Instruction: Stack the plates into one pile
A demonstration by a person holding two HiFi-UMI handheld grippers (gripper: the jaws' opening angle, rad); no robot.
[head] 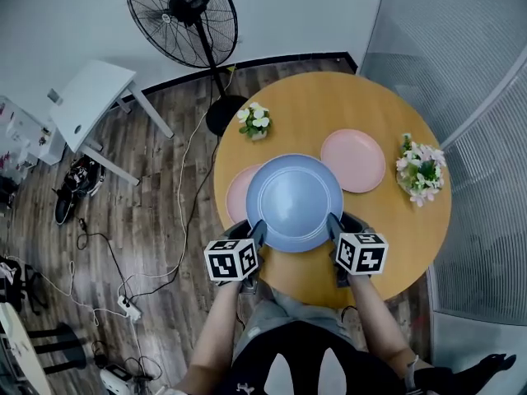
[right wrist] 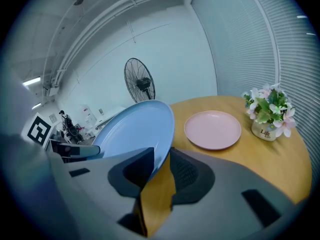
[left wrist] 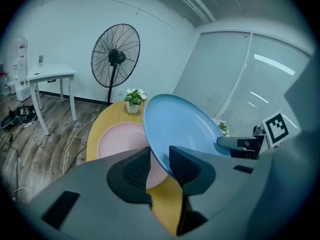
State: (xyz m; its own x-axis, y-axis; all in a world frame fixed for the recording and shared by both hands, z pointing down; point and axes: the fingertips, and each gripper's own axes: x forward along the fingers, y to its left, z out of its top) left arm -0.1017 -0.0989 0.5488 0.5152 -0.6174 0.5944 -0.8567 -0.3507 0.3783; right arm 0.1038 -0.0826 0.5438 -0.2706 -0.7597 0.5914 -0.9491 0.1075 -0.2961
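Note:
A large blue plate (head: 294, 202) hangs a little above the round wooden table (head: 313, 105), held between both grippers. My left gripper (head: 257, 230) is shut on its near-left rim, and my right gripper (head: 333, 225) is shut on its near-right rim. In the left gripper view the blue plate (left wrist: 182, 129) tilts up from the gripper (left wrist: 160, 166). Below it lies a pink plate (left wrist: 122, 141), partly hidden under the blue one (head: 237, 192). A second pink plate (head: 352, 160) lies apart at the right, also seen in the right gripper view (right wrist: 212, 129) beyond the gripper (right wrist: 162, 166).
Two small flower pots stand on the table, one at the far left (head: 256, 123) and one at the right edge (head: 420, 169). A standing fan (head: 183, 19), a white side table (head: 90, 105) and loose cables (head: 123, 303) are on the floor to the left.

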